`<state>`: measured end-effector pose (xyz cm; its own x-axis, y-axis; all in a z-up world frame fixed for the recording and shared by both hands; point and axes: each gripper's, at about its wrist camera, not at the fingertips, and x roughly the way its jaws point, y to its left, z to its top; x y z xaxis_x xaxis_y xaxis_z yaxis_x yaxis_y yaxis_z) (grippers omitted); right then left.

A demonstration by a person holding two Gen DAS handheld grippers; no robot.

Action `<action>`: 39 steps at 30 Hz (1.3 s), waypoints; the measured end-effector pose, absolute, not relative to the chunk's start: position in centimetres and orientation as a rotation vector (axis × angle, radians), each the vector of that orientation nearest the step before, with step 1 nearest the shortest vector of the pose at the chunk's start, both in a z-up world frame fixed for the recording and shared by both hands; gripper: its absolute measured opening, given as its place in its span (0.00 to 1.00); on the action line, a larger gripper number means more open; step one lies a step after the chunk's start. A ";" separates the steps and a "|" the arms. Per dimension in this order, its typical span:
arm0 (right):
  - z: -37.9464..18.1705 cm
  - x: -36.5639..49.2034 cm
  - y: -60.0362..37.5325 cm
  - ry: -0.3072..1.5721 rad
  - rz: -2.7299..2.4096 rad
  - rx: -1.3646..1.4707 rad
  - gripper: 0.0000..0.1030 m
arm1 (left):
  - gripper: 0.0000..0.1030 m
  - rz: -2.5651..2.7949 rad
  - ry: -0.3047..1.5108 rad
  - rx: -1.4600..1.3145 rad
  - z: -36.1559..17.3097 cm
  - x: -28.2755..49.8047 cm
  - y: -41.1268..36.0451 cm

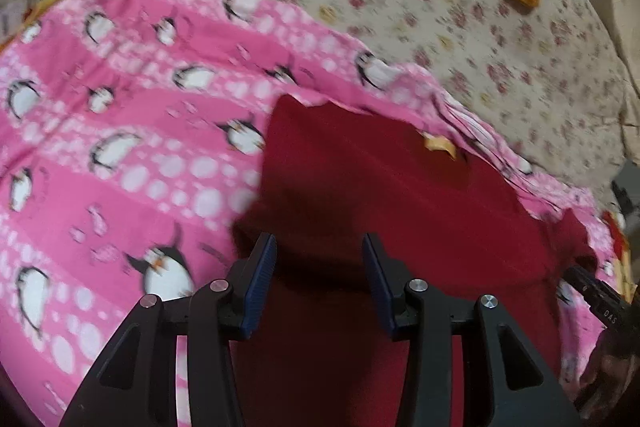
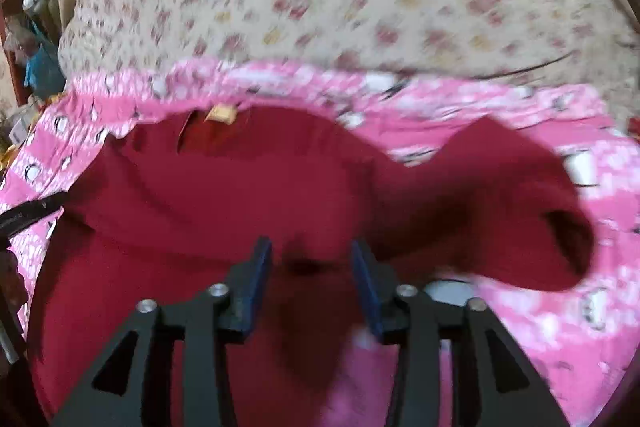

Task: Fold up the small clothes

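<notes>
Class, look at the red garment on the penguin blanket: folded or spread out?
Mostly spread. The red garment lies open across the penguin blanket, neck label showing and one sleeve out sideways; no finished fold shows.

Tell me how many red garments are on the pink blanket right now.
1. A red garment lies spread on the pink blanket, under both open grippers, the left and the right. Anything beneath it is hidden.
</notes>
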<state>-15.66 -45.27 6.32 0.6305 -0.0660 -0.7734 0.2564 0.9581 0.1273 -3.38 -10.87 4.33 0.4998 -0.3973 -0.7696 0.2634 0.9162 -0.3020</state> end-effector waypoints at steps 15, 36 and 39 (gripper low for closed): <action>7.0 -21.5 -57.4 0.746 -0.375 0.587 0.59 | 0.23 -0.408 1.021 -0.145 3.1 -3.6 -12.3; 9.1 -25.4 -64.4 0.349 -0.539 0.881 0.06 | 0.23 -0.380 0.977 -0.198 4.6 -3.1 -11.0; 11.9 -24.0 -62.1 0.398 -0.485 0.722 0.06 | 0.23 -0.373 0.937 -0.223 5.8 -3.2 -10.2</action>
